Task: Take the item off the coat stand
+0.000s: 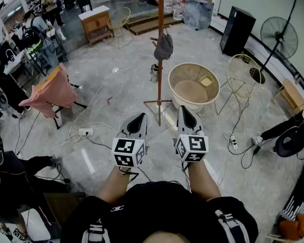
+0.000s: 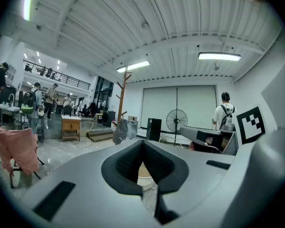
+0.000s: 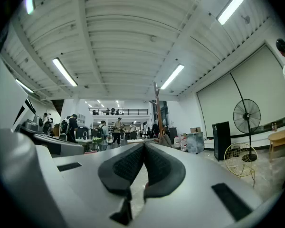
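Both of your grippers are empty and closed. Your left gripper (image 1: 138, 117) has its dark ribbed pads meeting at the tips, as the left gripper view (image 2: 143, 142) shows, with nothing pinched between them; only a sliver of floor and pale basket shows through the gap lower down. Your right gripper (image 1: 184, 109) is drawn fully together too, the pads pressed against each other along their upper edge in the right gripper view (image 3: 144, 145), and it touches nothing.

You hold the two side by side, low in front of your body, both pointing forward. The tall wooden coat stand (image 1: 160, 59) rises ahead of them, its foot just beyond and between the two sets of tips. The grey cloth item (image 1: 163, 46) hangs from a peg on that pole, well ahead of both grippers and above their line. From the left gripper it sits ahead and slightly to the left (image 2: 119, 131); from the right gripper it sits ahead and slightly to the right (image 3: 165, 139).

A round cream wicker chair (image 1: 194, 87) stands ahead of the right gripper, just right of the stand's foot. A pink cloth (image 1: 51, 92) drapes over a frame well off to the left of your left gripper.
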Tool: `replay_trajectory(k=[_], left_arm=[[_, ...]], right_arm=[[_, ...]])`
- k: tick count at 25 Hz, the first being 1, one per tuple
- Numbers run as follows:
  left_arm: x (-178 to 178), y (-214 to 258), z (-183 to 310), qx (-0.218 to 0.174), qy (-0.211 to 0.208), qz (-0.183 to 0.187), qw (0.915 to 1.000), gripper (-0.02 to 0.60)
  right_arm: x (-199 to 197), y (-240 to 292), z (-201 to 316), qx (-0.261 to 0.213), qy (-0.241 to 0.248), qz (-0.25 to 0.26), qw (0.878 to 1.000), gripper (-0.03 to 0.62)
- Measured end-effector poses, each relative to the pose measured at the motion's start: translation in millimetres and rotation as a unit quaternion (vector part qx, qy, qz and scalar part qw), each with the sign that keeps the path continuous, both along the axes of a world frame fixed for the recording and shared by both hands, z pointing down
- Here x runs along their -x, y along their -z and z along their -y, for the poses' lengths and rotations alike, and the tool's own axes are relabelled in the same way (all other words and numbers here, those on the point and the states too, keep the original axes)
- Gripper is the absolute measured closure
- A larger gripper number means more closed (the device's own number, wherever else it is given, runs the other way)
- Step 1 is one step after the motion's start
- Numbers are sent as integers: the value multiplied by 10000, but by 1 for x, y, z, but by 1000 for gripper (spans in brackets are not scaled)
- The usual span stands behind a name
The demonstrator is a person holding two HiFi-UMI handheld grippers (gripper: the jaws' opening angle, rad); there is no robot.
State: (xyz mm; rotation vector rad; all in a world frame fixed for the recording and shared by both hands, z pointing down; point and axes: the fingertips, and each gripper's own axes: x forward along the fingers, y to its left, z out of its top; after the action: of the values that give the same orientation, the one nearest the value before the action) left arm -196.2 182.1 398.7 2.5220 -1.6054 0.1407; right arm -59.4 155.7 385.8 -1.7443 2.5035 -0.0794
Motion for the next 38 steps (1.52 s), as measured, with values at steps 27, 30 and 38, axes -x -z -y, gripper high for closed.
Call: replay_trajectory(k=[27, 30, 38], left_arm=[[-91, -9, 19, 4, -44, -31, 10000, 569], [-95, -10, 32, 5, -62, -48, 10000, 571], [-102, -34, 88, 49, -215, -72, 9997, 569]], right_arm=[[-85, -12, 15, 165, 184, 135, 9996, 579], [-90, -14, 25, 186, 170, 127, 9996, 579], [-102, -31, 80, 121, 25, 37, 9999, 579]])
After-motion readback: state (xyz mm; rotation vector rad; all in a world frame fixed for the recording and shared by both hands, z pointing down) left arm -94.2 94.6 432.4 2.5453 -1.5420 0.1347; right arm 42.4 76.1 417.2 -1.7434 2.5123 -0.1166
